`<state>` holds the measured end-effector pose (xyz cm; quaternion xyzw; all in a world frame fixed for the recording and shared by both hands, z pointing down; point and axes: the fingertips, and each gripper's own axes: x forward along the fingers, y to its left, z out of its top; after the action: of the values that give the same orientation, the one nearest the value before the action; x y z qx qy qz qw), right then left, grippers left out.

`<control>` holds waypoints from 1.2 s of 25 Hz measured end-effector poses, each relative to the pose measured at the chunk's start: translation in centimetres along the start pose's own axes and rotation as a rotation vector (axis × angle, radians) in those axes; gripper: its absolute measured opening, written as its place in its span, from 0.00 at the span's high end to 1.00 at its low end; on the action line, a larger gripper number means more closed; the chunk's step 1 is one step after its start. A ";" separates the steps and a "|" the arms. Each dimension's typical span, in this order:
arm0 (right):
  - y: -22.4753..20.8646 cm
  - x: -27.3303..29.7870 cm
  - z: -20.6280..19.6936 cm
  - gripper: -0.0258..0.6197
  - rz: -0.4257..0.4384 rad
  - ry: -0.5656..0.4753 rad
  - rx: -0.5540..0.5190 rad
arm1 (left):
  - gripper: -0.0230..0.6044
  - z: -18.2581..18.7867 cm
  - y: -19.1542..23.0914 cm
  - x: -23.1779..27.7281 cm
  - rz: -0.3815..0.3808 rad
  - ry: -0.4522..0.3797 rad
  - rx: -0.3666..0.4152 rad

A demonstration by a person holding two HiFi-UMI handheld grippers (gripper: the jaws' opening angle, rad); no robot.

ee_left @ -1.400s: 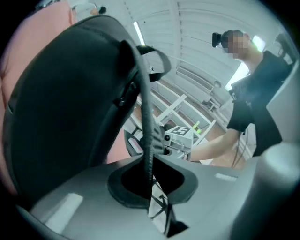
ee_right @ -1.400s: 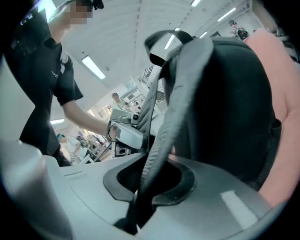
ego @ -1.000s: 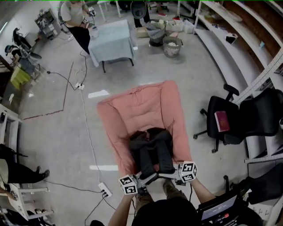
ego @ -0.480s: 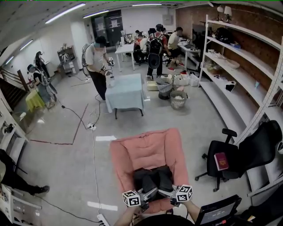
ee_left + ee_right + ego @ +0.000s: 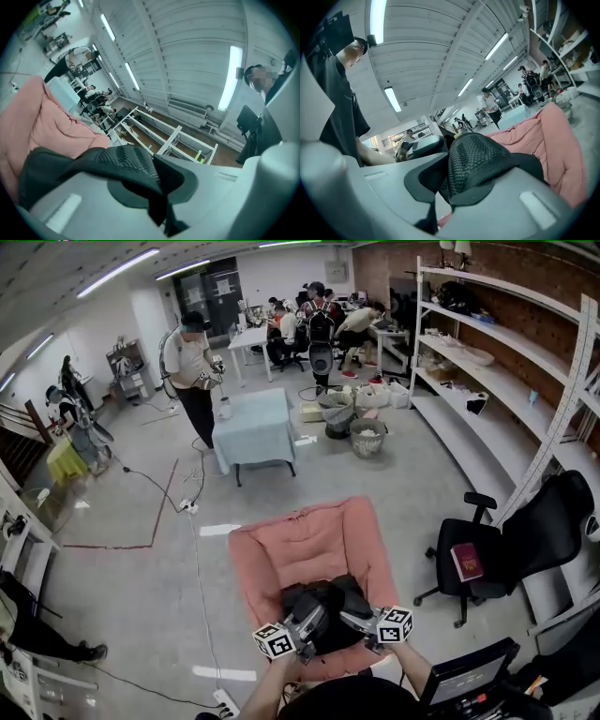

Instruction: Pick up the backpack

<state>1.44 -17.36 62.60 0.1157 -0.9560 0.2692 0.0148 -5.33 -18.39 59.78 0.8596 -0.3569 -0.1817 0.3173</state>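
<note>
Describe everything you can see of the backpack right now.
The backpack is dark grey to black fabric. It lies slumped and bunched on the pink padded seat, just ahead of the person. Its shoulder straps are padded with black mesh. The left gripper is clamped on one mesh strap, and the right gripper has its jaws closing on the other. The body appears to sag against the seat. Zips and pockets can't be made out.
</note>
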 end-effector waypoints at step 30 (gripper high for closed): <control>7.2 2.9 31.6 0.90 -0.215 -0.294 -0.463 | 0.89 27.9 -12.6 3.6 0.213 -0.175 0.693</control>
<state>-1.98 -28.40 32.13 0.2477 -0.9661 0.0212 -0.0696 -11.69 -25.77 30.52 0.8553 -0.5103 -0.0890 -0.0070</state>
